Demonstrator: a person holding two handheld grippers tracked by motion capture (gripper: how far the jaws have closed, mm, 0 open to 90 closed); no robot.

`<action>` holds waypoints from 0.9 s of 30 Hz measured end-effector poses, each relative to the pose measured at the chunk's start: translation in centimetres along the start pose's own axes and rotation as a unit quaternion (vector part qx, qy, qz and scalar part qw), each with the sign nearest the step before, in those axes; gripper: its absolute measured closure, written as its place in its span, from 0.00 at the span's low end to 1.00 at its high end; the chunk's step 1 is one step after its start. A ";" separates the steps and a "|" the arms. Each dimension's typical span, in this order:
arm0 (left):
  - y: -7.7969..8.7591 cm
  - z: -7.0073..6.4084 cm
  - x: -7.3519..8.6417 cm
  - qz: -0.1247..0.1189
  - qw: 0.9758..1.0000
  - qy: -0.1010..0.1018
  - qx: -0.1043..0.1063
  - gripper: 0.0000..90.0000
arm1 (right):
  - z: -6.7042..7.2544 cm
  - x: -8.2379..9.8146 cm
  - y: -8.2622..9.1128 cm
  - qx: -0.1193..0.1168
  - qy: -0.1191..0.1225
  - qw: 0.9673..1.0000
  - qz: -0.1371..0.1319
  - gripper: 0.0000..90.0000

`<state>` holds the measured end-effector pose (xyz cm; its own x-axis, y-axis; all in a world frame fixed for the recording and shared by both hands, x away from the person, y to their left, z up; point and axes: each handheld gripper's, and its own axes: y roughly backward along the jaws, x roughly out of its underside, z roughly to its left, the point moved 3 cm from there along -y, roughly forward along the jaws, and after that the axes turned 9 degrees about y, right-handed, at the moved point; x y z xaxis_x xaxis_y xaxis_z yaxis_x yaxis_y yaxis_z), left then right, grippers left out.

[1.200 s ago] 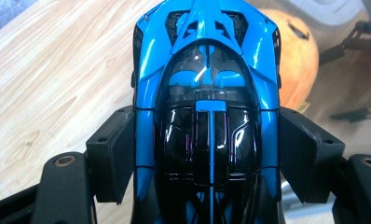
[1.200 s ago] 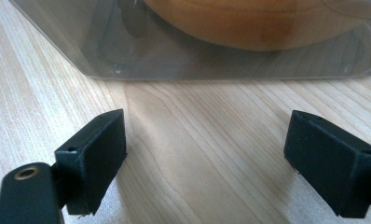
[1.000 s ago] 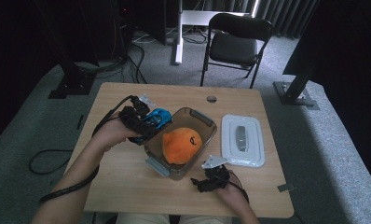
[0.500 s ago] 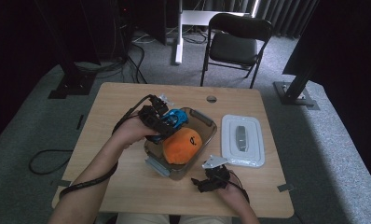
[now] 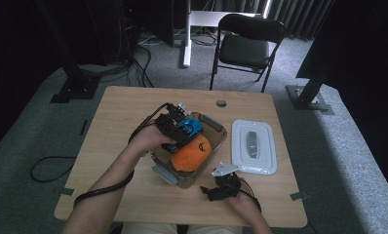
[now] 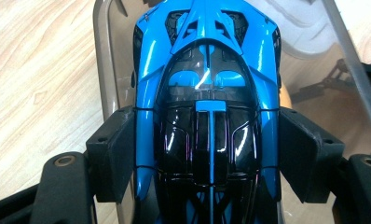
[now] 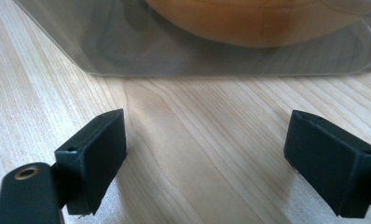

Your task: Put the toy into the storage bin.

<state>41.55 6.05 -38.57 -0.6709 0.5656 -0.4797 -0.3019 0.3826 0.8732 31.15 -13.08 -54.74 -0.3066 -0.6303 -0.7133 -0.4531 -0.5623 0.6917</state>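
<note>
A blue and black toy car [image 6: 207, 116] sits between the jaws of my left gripper [image 6: 207, 161], which is shut on its sides. In the high view the toy car [image 5: 191, 126] hangs over the clear plastic container [image 5: 216, 127] at mid-table, with my left gripper [image 5: 175, 130] above the container's left half. An orange ball-like object [image 5: 191, 155] lies inside the container. My right gripper [image 5: 216, 187] rests low on the table in front of the container, its jaws open with bare wood between them. In the right gripper view the container's wall [image 7: 211, 60] stands just ahead of that gripper [image 7: 204, 163].
A white lid [image 5: 253, 146] lies flat to the right of the container. The wooden table [image 5: 124, 107] has a round grommet hole [image 5: 221, 103] near its far edge. A black folding chair [image 5: 245, 46] stands beyond the table.
My left gripper has carried the blue car rightward and downward, from the container's left rim to over its inside. The right gripper has stayed put.
</note>
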 end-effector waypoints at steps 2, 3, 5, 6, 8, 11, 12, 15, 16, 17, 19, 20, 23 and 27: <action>-0.3 0.1 0.1 0.000 1.000 0.005 0.000 0.32 | 0.0 0.0 0.0 0.000 0.000 1.000 0.000 0.14; -0.4 0.1 0.2 -0.001 1.000 0.006 0.002 0.32 | 0.0 0.0 0.0 0.000 0.000 1.000 0.000 0.14; -0.6 0.0 0.2 0.000 1.000 0.007 0.002 0.32 | 0.0 0.0 0.0 0.000 0.000 1.000 0.000 0.14; -0.7 0.0 0.2 0.002 1.000 0.006 0.001 0.32 | 0.0 0.0 0.0 0.000 0.001 1.000 0.000 0.14; -1.0 -0.1 0.3 0.006 1.000 0.006 -0.001 0.32 | 0.0 0.0 0.0 0.000 0.000 1.000 0.000 0.14; -1.6 -0.1 0.3 0.012 1.000 0.007 -0.004 0.32 | 0.0 0.0 0.0 0.000 0.000 1.000 0.000 0.14; -1.8 -0.1 0.3 0.014 1.000 0.007 -0.006 0.32 | 0.0 0.0 0.0 0.000 0.000 1.000 0.000 0.14; -2.3 -0.1 0.4 0.019 1.000 0.006 -0.008 0.32 | 0.0 0.0 0.0 -0.001 0.000 1.000 0.000 0.14; -2.5 -0.2 0.5 0.022 1.000 0.005 -0.008 0.32 | 0.0 0.0 0.0 -0.001 0.000 1.000 0.000 0.14; -2.6 -0.2 0.6 0.023 1.000 0.005 -0.010 0.32 | 0.0 0.0 0.0 -0.001 0.000 1.000 0.000 0.14; -2.8 -0.2 0.6 0.021 1.000 0.005 -0.010 0.32 | 0.0 0.0 0.0 -0.001 0.000 1.000 0.000 0.14; -2.8 -0.3 0.5 0.024 1.000 0.006 -0.009 0.32 | 0.0 0.0 0.0 -0.001 0.000 1.000 0.000 0.14; -3.0 -0.3 0.5 0.030 0.999 0.005 -0.011 0.32 | 0.0 0.0 0.0 -0.001 0.000 1.000 0.000 0.14; -3.1 -0.3 0.7 0.036 0.999 -0.007 -0.003 0.31 | 0.0 0.0 0.0 -0.001 0.000 1.000 0.000 0.14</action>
<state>41.79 5.00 -41.61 -0.6817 0.6018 -0.4160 -0.2573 0.3351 0.9064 31.09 -13.12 -54.74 -0.3060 -0.6304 -0.7135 -0.4515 -0.5637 0.6917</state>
